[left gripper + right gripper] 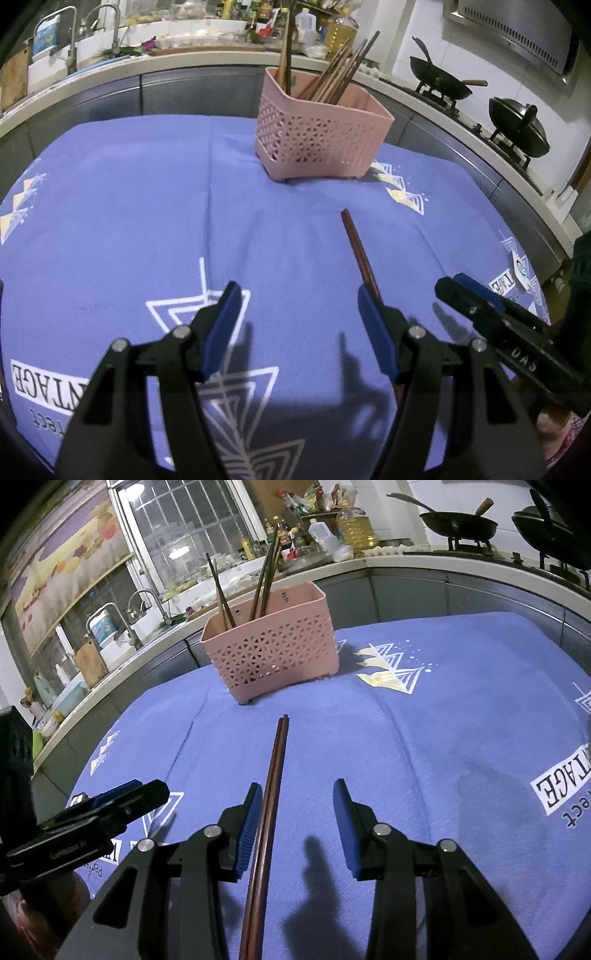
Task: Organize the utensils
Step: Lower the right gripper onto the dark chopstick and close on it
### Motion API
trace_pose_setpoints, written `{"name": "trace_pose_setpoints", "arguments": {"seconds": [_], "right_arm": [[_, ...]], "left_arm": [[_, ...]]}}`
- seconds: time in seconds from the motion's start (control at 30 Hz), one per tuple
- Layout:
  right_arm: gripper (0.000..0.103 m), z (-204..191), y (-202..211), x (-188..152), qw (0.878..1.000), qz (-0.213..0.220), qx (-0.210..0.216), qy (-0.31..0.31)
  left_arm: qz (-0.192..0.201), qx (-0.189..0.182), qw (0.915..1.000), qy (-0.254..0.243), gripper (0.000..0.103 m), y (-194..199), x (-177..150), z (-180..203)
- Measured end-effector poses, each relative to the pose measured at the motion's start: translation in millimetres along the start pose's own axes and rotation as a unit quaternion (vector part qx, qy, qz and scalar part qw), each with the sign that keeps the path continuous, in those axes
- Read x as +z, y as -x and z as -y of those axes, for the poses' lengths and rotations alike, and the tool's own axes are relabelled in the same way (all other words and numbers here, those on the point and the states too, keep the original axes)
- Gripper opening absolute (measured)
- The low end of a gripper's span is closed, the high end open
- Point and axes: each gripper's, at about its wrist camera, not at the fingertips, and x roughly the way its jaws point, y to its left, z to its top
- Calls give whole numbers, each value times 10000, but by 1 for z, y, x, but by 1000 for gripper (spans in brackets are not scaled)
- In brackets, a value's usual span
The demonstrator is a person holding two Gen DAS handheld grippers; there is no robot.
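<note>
A pair of dark brown chopsticks (271,786) lies side by side on the blue tablecloth, pointing toward a pink perforated basket (273,650) that holds several chopsticks upright. My right gripper (295,812) is open, its jaws straddling the pair, with the left pad close beside it. In the left wrist view the same pair (360,251) runs under the right finger of my left gripper (297,317), which is open and empty above the cloth. The basket (317,136) stands ahead of it. The right gripper (480,299) shows at the right edge.
The blue printed tablecloth (110,206) covers the table. A grey counter curves behind with a sink and taps (122,620), bottles (354,524) and two black woks (443,79) on a stove. The left gripper (110,805) shows low at the left in the right wrist view.
</note>
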Motion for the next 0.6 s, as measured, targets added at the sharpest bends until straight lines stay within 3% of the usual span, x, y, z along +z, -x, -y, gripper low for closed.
{"name": "trace_pose_setpoints", "arguments": {"seconds": [0.6], "right_arm": [[40,14,-1,4,9997,-6,102,-201]], "left_arm": [[-156,64,9997,-162,63,-8,2,9]]}}
